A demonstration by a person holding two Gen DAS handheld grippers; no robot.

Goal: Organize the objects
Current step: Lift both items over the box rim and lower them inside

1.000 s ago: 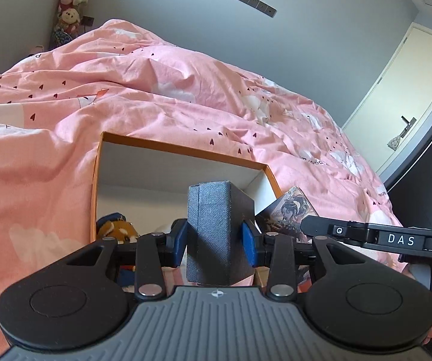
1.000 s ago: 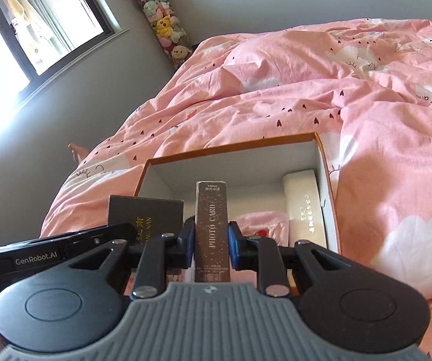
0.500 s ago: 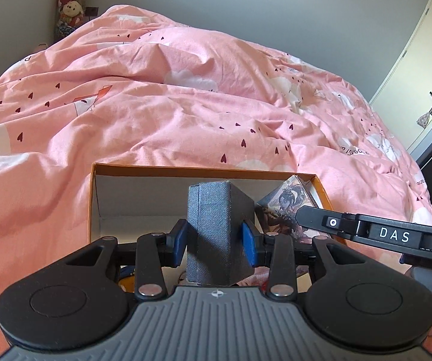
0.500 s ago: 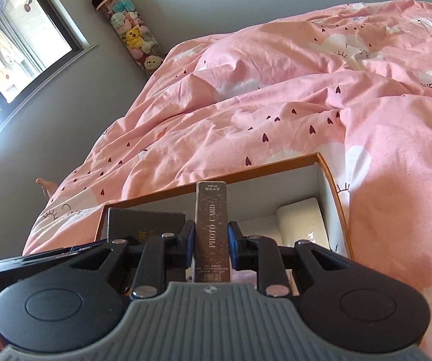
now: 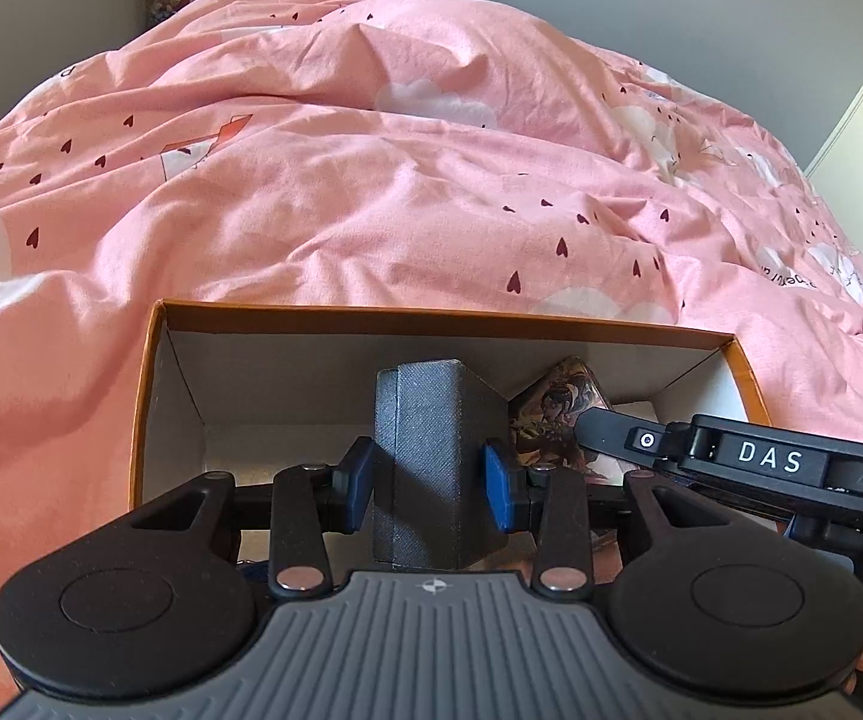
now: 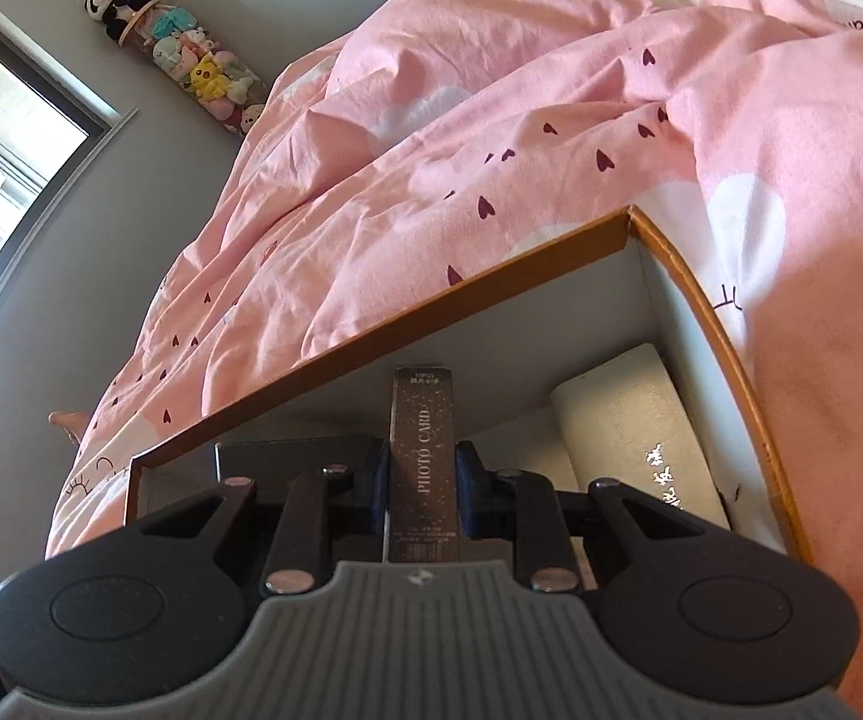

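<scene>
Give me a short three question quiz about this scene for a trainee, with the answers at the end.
1. True or false: the left gripper holds a dark grey box.
2. What words are printed on the pack in the right gripper?
3. The orange-rimmed box rests on: A) a desk B) a pink duvet C) the floor

Key: 1 true. 2 PHOTO CARD. 3 B.

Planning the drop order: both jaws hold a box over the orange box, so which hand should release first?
Probably left. Its dark grey box hangs over bare floor of the orange box. The right's photo card box sits between a dark box and a cream pouch.
</scene>
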